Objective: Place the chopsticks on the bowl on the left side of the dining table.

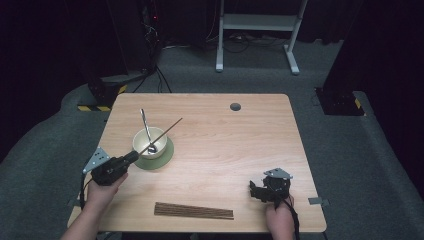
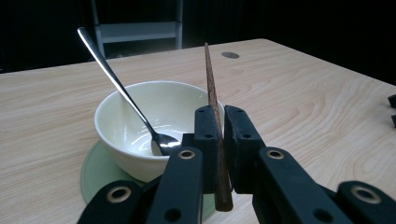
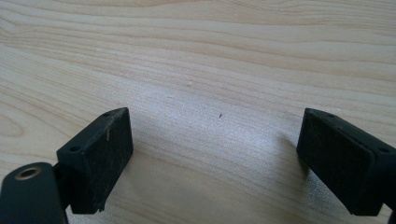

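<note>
I have one chopstick (image 2: 212,100) pinched in my left gripper (image 2: 218,140), its tip angled over the bowl (image 1: 150,141); my right gripper (image 3: 215,154) hangs spread wide with nothing in it.
It looks light, stiff and slick, pinched near its thick end, so it may pivot. The spoon (image 1: 146,129) crowds the bowl; the surface (image 1: 235,145) to the right is open, with spare chopsticks (image 1: 193,211) near the front edge.

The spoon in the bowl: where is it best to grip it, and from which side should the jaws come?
Probably grip the spoon on its bare upper handle, which leans out over the far rim of the bowl. Come from above and beyond the bowl, jaws across the thin handle; the scoop lies inside, hard to reach.
</note>
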{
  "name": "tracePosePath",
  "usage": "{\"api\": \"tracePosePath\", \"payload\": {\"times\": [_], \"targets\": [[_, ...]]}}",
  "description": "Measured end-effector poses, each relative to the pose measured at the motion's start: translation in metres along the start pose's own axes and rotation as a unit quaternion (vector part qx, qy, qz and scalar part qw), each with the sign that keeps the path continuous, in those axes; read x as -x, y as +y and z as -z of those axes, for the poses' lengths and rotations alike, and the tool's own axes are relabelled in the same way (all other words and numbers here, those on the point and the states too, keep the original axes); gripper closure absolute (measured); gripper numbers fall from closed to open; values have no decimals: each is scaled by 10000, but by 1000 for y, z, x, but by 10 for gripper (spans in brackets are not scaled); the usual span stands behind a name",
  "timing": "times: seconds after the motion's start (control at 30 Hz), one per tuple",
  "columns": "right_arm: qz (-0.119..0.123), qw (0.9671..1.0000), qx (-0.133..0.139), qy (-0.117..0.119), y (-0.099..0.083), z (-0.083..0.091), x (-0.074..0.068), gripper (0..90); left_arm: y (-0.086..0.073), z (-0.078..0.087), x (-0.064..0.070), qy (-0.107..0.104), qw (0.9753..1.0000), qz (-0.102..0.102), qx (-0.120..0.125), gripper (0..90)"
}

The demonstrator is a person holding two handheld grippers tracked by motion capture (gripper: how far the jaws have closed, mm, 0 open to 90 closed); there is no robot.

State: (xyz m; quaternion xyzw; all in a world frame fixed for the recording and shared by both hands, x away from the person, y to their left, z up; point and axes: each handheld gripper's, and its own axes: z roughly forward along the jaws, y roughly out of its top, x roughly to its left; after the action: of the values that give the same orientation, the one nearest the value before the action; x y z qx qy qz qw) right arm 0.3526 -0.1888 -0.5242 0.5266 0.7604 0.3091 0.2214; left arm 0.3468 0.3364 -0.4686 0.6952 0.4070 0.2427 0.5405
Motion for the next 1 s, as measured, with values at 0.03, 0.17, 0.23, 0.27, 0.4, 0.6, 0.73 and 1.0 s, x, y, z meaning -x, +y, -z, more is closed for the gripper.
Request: {"api": "tracePosePath", "payload": {"times": [0.03, 0.17, 0.23, 0.27, 0.4, 0.6, 0.73, 1.0], "targets": [[-1, 10000, 0, 1, 0, 0, 0, 104, 0, -1, -2, 11, 10000, 12, -7, 840], [-3, 10000, -2, -1, 0, 0, 0, 104, -1, -4, -8, 93, 9999, 6, -56, 840], [1, 10000, 0, -1, 0, 0, 0, 104, -2, -6, -13, 134, 9998, 91, -80, 840], [1, 10000, 0, -1, 0, 0, 0, 104, -2, -6, -13, 134, 9998, 91, -80, 840], [1, 10000, 0, -2, 0, 0, 0, 104, -4, -8, -16, 203, 9996, 146, -106, 840], [1, 10000, -1, -6, 0, 0, 0, 104, -10, -8, -24, 298, 9991, 242, -183, 840], [2, 10000, 1, -2, 0, 0, 0, 104, -14, -9, -27, 325, 9987, 293, -276, 839], [0, 10000, -2, -5, 0, 0, 0, 104, -17, -10, -27, 325, 9984, 238, -394, 833]]}}
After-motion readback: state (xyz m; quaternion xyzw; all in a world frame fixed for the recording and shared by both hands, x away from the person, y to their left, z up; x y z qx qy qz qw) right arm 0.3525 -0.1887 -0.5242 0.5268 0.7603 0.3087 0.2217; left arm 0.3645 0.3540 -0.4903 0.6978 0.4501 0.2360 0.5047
